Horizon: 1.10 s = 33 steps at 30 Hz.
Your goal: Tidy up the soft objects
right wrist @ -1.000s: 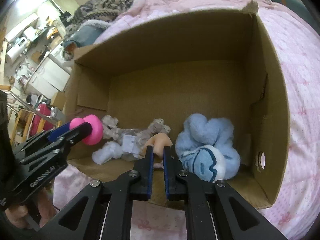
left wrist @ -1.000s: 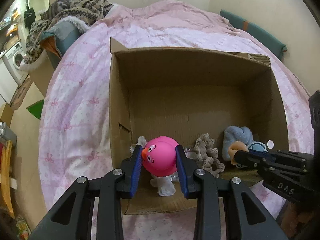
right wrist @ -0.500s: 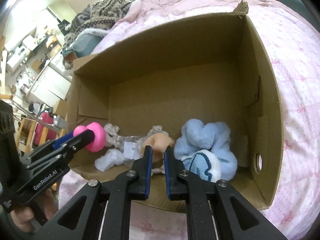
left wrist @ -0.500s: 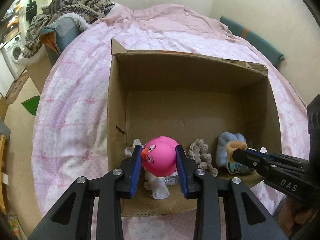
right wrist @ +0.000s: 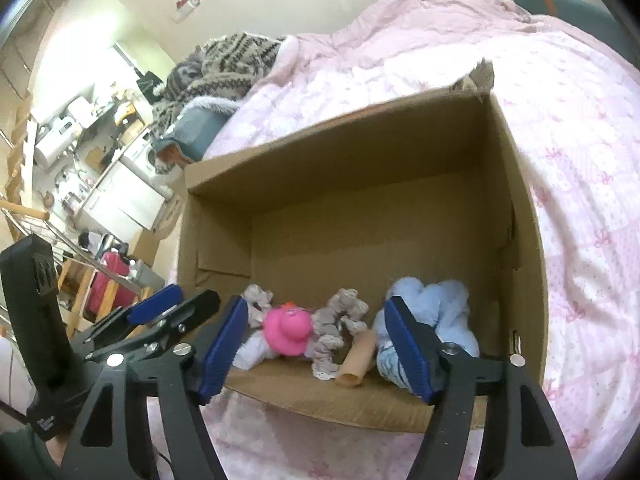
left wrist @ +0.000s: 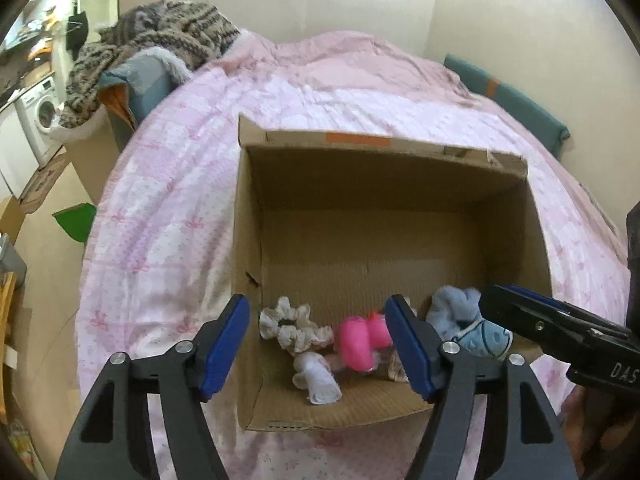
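Observation:
An open cardboard box [left wrist: 384,236] lies on the pink bed; it also shows in the right wrist view [right wrist: 360,216]. Inside at the near end lie a pink rubber duck [left wrist: 358,342] [right wrist: 290,330], grey and cream scrunchies [left wrist: 294,326] [right wrist: 340,320], a white sock [left wrist: 318,380], a tan sock [right wrist: 356,360] and a blue plush [left wrist: 468,320] [right wrist: 432,312]. My left gripper [left wrist: 318,348] is open and empty above the box's near edge. My right gripper [right wrist: 312,348] is open and empty too, beside it.
The pink quilt [left wrist: 168,208] covers the bed around the box. A patterned knit blanket [left wrist: 160,40] is piled at the far left corner. A teal cushion [left wrist: 516,112] lies at the far right. Floor, a washing machine [left wrist: 40,112] and kitchen clutter are to the left.
Both grippers opened and pulled back. The pink duck dropped from my left gripper into the box. The tan sock dropped from my right gripper beside the blue plush.

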Tool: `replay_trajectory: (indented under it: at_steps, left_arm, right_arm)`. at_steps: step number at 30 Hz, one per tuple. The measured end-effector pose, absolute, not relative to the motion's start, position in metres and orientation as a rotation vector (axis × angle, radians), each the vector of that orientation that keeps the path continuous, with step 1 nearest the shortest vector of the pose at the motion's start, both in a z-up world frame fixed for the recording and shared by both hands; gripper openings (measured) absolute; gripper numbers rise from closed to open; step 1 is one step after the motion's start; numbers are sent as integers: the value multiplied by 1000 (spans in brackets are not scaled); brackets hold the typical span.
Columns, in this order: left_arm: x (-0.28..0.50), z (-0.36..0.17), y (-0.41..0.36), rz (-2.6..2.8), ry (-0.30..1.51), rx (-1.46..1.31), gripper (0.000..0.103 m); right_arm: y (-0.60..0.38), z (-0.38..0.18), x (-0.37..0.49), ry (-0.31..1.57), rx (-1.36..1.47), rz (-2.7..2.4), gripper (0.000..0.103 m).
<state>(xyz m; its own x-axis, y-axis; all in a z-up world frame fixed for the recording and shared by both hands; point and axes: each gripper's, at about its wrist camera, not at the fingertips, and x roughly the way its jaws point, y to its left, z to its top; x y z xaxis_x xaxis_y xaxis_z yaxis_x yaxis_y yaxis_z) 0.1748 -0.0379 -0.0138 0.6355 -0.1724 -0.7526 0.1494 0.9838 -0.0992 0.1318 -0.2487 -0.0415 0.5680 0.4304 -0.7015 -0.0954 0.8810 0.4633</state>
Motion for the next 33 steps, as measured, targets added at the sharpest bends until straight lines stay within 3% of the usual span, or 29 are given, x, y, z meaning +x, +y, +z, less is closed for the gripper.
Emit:
replay_trajectory:
  at_steps: [3, 10, 21, 24, 33]
  left_arm:
    - [170, -2, -38, -158, 838, 2, 68]
    - [152, 42, -21, -86, 739, -36, 68]
    - [103, 71, -9, -91, 676, -24, 68]
    - [92, 70, -1, -83, 675, -33, 80]
    - [67, 64, 4, -76, 682, -32, 92]
  right_arm:
    - [-251, -31, 131, 883, 394, 308, 92]
    - [-253, 9, 115, 754, 329, 256, 101]
    - [-253, 38, 77, 716, 243, 175, 103]
    - [-252, 41, 64, 710, 230, 172, 103]
    - [-247, 36, 34, 660, 161, 121, 103]
